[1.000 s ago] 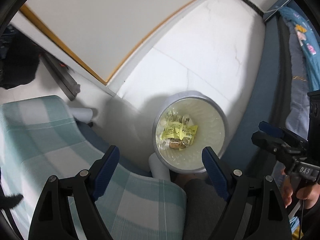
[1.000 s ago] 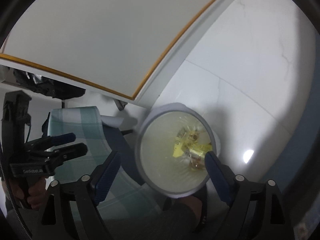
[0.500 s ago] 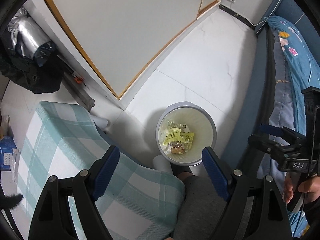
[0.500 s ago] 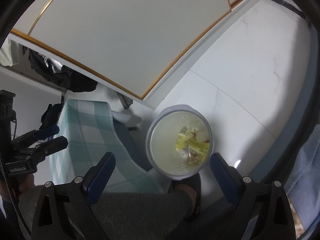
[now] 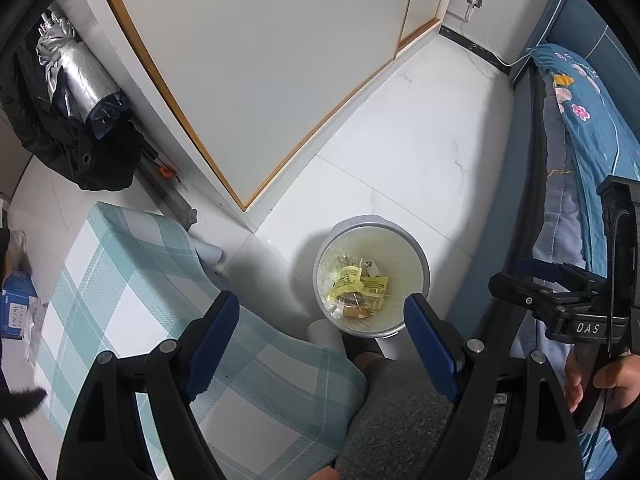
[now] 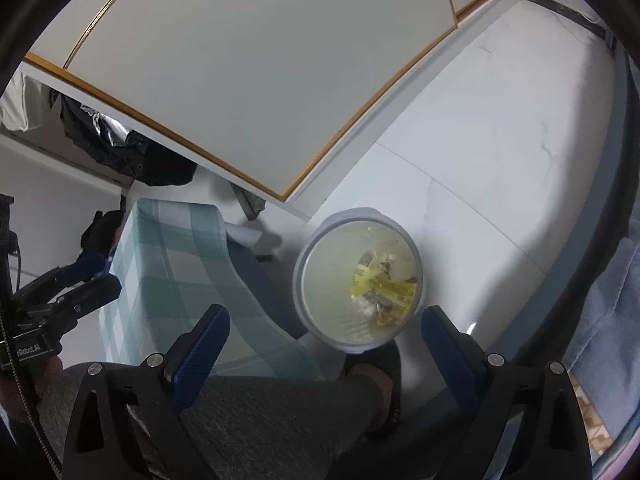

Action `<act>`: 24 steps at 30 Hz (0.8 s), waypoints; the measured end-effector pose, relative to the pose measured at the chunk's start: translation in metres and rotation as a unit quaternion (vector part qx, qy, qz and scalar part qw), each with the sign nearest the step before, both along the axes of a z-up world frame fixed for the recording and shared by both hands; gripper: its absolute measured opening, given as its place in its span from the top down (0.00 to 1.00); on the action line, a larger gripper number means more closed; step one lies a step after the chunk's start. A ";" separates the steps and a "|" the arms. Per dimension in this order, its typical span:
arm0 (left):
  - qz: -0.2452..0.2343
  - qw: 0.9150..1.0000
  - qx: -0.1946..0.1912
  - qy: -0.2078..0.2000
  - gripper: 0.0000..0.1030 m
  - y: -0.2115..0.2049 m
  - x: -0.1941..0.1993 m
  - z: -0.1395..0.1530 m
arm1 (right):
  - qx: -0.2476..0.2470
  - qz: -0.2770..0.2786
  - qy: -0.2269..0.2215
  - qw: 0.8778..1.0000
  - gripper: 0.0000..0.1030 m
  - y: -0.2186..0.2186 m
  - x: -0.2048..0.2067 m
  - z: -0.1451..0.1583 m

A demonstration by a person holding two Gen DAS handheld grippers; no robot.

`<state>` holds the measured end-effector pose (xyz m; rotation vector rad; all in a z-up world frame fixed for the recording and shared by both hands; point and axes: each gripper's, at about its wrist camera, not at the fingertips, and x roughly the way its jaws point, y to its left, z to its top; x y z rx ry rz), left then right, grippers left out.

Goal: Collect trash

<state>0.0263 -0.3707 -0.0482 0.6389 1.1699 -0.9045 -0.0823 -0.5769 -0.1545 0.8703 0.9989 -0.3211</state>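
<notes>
A white round bin (image 5: 372, 220) stands on the pale tiled floor, lined with a clear bag. Yellow wrappers and other scraps (image 5: 352, 284) lie at its bottom. My left gripper (image 5: 320, 308) hangs high above the bin, open, with nothing between its blue pads. In the right wrist view the same bin (image 6: 304, 264) and its yellow wrappers (image 6: 376, 280) sit just ahead of my right gripper (image 6: 325, 316), which is open wide and holds nothing. Each gripper also shows in the other's view: the right gripper (image 5: 540, 280) and the left gripper (image 6: 72, 284).
A teal-and-white checked seat (image 5: 120, 300) is left of the bin. A white cupboard door (image 5: 260, 60) rises behind. A bed with a blue floral cover (image 5: 580, 120) runs along the right. A person's grey trouser leg (image 5: 400, 400) and black slipper (image 6: 384, 372) are beside the bin.
Both grippers have risen away from the bin, which looks smaller now. More of the room shows. The right jaws stand a little wider than a second ago.
</notes>
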 end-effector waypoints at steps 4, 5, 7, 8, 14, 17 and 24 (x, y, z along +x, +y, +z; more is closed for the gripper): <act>-0.001 1.000 0.001 0.000 0.20 -0.001 -0.001 0.001 | 0.000 0.000 0.003 1.000 0.06 0.000 0.000 -0.002; -0.001 1.000 0.000 0.000 0.20 0.000 0.000 0.001 | 0.000 0.001 0.003 1.000 0.06 0.001 0.000 -0.002; -0.003 1.000 0.001 0.001 0.20 0.000 -0.001 0.001 | -0.001 0.001 0.003 1.000 0.06 0.002 0.000 -0.002; -0.003 1.000 0.002 0.001 0.20 0.000 -0.001 0.000 | -0.001 0.000 0.002 1.000 0.06 0.002 0.000 -0.002; -0.001 1.000 0.002 0.003 0.20 0.001 0.000 0.000 | -0.001 0.002 -0.001 1.000 0.06 0.002 0.000 -0.003; 0.002 1.000 0.002 0.005 0.20 0.003 0.001 0.000 | 0.001 0.001 0.002 1.000 0.06 0.002 0.000 -0.006; 0.011 1.000 0.005 0.001 0.20 0.003 0.001 -0.001 | 0.001 0.003 0.002 1.000 0.06 0.002 0.000 -0.007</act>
